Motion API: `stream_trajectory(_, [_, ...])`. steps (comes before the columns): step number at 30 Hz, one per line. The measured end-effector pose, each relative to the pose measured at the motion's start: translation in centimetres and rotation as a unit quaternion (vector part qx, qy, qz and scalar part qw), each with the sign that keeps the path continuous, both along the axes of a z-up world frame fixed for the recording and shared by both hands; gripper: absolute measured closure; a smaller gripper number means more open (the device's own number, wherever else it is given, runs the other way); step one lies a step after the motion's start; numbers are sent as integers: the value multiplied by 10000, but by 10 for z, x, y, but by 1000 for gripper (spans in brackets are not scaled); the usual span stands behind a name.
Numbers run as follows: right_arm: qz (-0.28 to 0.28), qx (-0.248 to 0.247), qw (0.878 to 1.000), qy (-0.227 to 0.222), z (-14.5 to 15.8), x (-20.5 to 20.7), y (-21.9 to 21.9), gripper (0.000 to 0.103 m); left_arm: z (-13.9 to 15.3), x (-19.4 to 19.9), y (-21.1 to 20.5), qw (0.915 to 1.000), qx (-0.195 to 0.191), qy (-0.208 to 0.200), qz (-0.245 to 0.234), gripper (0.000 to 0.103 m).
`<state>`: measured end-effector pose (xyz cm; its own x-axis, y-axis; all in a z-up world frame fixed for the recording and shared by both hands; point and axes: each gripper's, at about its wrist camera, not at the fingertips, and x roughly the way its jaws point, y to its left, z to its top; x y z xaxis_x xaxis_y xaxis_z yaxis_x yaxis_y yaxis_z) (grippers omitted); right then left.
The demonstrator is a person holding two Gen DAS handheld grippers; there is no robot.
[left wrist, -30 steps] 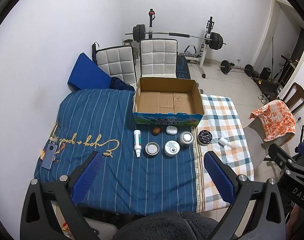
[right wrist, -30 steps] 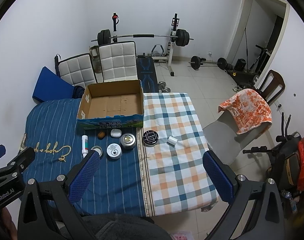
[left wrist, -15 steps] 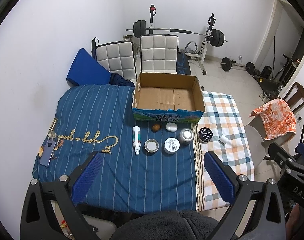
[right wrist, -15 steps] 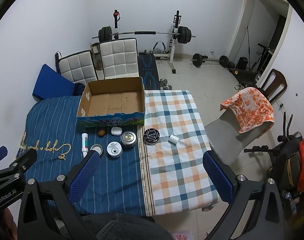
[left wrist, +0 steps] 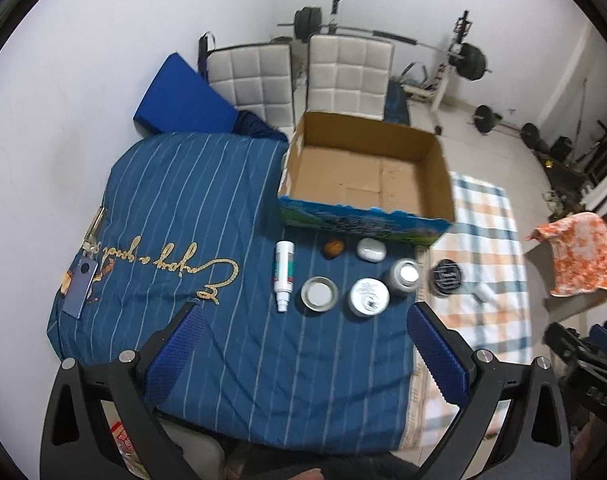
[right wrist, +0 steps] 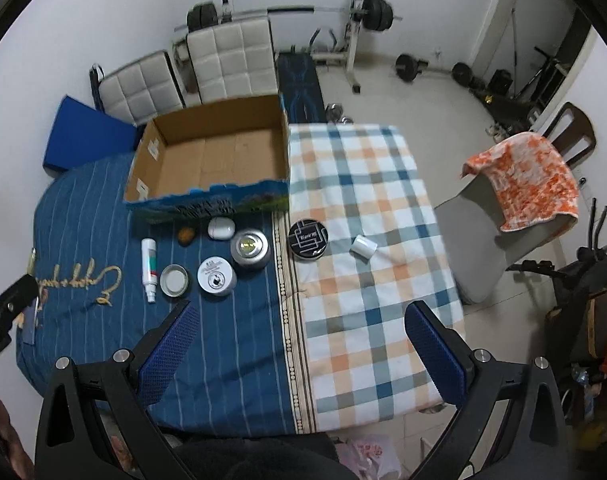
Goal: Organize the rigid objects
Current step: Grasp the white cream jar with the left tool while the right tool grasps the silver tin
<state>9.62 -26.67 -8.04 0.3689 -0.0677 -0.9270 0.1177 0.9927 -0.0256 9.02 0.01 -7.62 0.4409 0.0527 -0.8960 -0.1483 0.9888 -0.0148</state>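
Observation:
An empty cardboard box [left wrist: 367,184] [right wrist: 219,160] stands at the far side of the table. In front of it lie a white spray bottle [left wrist: 284,274] [right wrist: 149,264], a small brown object [left wrist: 332,248], a white case [left wrist: 370,249], a shallow tin [left wrist: 319,294], a white round jar [left wrist: 368,297] [right wrist: 216,278], a silver jar [left wrist: 404,274] [right wrist: 249,249], a black round tin [left wrist: 447,278] [right wrist: 307,239] and a small white cylinder [right wrist: 364,246]. My left gripper [left wrist: 303,356] and right gripper [right wrist: 299,350] are open and empty, above the table's near side.
A phone [left wrist: 78,290] lies at the left edge of the blue striped cloth [left wrist: 183,200]. A checked cloth [right wrist: 367,200] covers the right half. Two white chairs [left wrist: 303,76] and a weight bench stand behind. A chair with an orange towel [right wrist: 523,180] stands right.
Both grippers have moved forward and lower toward the table, so the box and the objects look larger. Nothing on the table has moved.

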Motion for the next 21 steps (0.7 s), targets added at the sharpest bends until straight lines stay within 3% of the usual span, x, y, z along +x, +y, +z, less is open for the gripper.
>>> stream_trajectory(4, [208,-135,9995,215,-42,31,2,0,-58,34,2,9977,317,596,51,0])
stream_trajectory(10, [373,-194,9979,497,-105,79,10,0,-128,67,5,9925,81,1222,45,0])
stream_trajectory(14, [256,98,9960,855,-158,115,17,0,-161,91,1,9890,-41,1476,-25,0])
stream_trajectory(21, [-193,683,9846,1596,-256,161,26,5,-226,134,-7,9810,222,1899,-322,0])
